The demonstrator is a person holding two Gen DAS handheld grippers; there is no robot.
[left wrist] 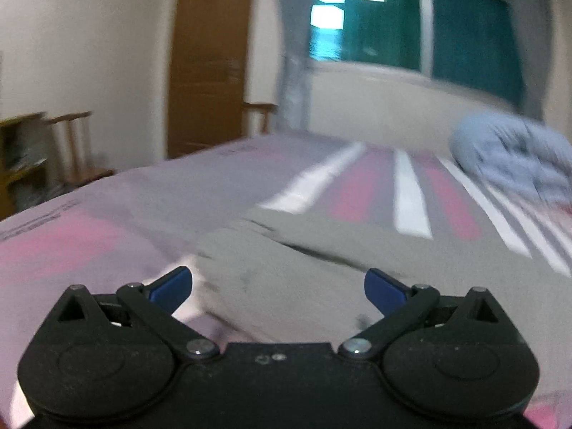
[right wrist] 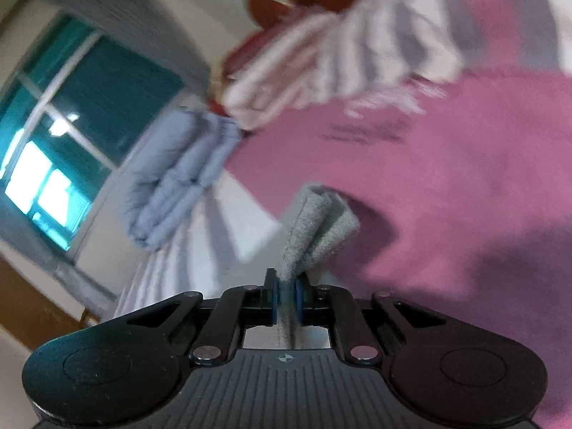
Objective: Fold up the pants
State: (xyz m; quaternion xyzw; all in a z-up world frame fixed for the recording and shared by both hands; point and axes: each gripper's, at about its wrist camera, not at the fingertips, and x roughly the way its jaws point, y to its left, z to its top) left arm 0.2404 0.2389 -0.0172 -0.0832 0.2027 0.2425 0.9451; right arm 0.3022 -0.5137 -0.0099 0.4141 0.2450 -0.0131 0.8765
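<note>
We have the right tongs (right wrist: 286, 295) pinching a bunched fold of the grey pants (right wrist: 314, 228), likely to carry it; the left tongs (left wrist: 278, 286) gape above the pants on the bed (left wrist: 107, 221).

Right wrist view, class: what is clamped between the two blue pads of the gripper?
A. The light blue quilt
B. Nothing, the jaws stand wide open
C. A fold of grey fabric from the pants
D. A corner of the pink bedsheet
C: the right gripper has its jaws nearly together on a bunched fold of the grey pants, which sticks out beyond the pads, while the pink bedsheet and light blue quilt lie beyond it.
</note>
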